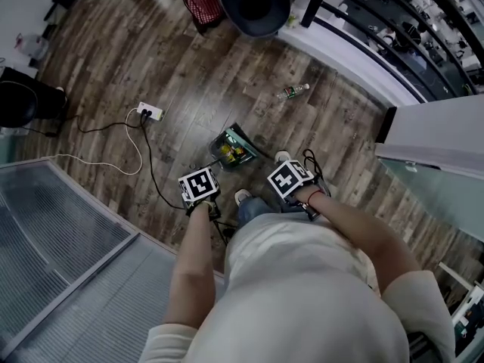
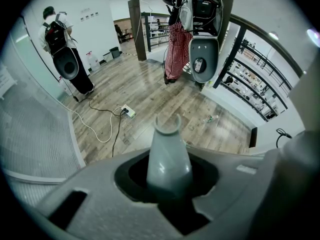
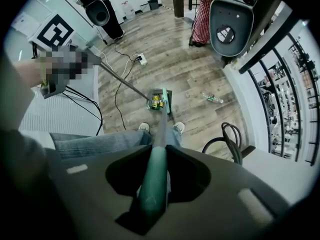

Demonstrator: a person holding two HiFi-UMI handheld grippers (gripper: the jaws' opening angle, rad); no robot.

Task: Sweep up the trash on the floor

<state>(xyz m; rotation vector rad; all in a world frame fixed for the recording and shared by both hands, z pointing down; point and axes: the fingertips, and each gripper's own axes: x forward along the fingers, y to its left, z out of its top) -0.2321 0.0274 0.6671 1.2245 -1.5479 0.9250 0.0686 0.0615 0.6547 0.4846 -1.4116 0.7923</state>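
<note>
Upper-floor office gallery: brown wood-plank floor (image 1: pixel 189 66), black metal railing (image 1: pixel 393 48) above crowded workstations (image 1: pixel 435 6), ribbed glass partition (image 1: pixel 60 263).

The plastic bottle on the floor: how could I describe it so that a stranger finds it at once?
Find the black railing along the far edge of the wooden floor. Just in front of its white base, beyond the dustpan, the plastic bottle lies on its side. It is clear with some green, lying alone.
</note>
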